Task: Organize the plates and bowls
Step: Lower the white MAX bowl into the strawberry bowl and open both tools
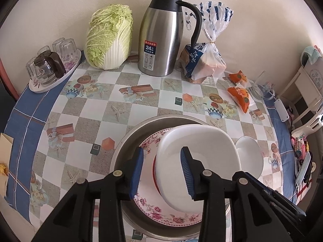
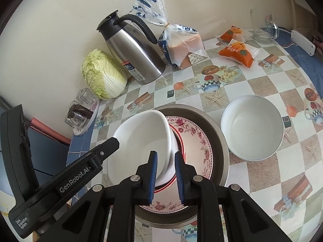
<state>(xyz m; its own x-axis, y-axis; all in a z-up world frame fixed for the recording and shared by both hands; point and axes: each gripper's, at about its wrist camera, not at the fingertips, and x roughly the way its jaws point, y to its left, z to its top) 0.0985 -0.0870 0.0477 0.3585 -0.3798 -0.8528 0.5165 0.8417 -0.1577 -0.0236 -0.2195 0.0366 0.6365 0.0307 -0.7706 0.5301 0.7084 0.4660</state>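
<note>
The white square bowl (image 2: 141,139) sits tilted on the stack in the middle of the table: a flowered plate (image 2: 201,141) with a red-rimmed dish under the bowl, all inside a metal pan (image 2: 220,141). The right gripper (image 2: 166,173) pinches the bowl's near wall, one blue pad inside and one outside, and carries its weight. The left gripper (image 1: 161,169) stands partly open astride the bowl's other edge, its pads (image 1: 186,169) clear of the rim, gripping nothing. The step looks like seating this bowl flat on the stack. To do it well, the right gripper should lower the raised side slowly until the base sits level on the dish, then let go; the left should draw back without nudging the rim. The round white bowl (image 2: 252,129) waits just beside the pan, probably next.
</note>
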